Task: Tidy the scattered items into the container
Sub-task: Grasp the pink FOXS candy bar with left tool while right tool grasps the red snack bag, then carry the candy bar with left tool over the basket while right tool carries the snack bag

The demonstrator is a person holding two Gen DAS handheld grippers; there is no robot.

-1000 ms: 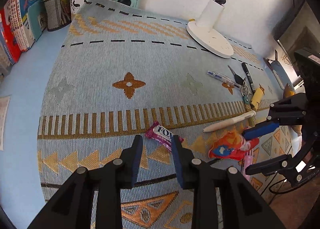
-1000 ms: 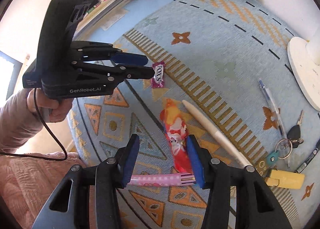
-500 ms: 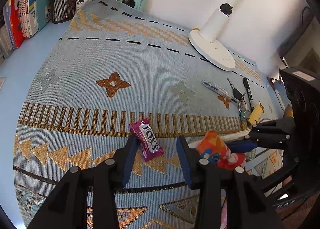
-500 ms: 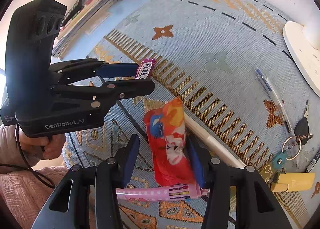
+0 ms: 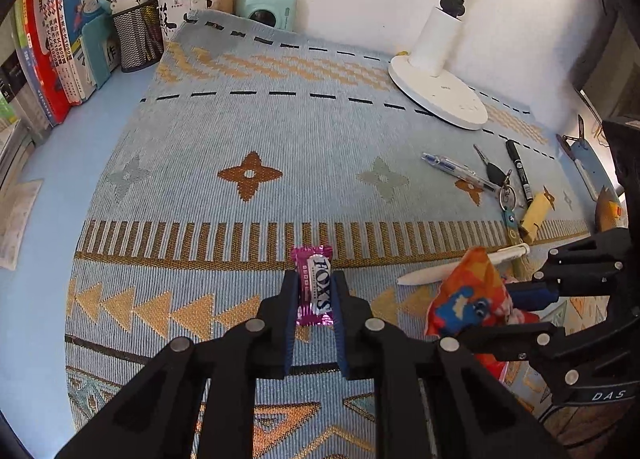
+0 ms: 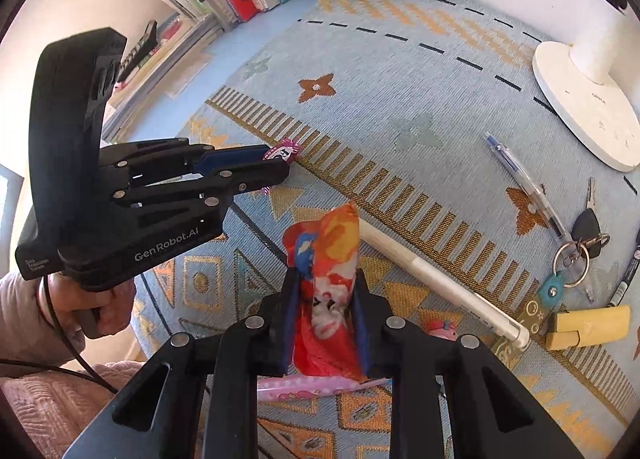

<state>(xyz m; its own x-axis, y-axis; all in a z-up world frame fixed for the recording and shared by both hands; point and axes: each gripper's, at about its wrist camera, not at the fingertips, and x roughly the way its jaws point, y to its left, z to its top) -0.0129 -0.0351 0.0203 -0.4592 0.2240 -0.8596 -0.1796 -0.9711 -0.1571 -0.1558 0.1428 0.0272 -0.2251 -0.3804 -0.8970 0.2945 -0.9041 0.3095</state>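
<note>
Magenta foil-wrapped candy (image 5: 316, 287) now pinched between left gripper (image 5: 315, 299) pads, crinkly red-orange snack packet (image 6: 326, 279) now clamped in right gripper (image 6: 325, 299), both closed since half-second ago; ready for container, none in view.

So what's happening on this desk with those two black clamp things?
A person is tidying a patterned mat using a handheld gripper in each hand. The left gripper is closed on a pink Fox's candy, and the right gripper is closed on a red and orange snack packet. A white pen, a blue pen, keys and a pink pen lie loose on the mat.
</note>
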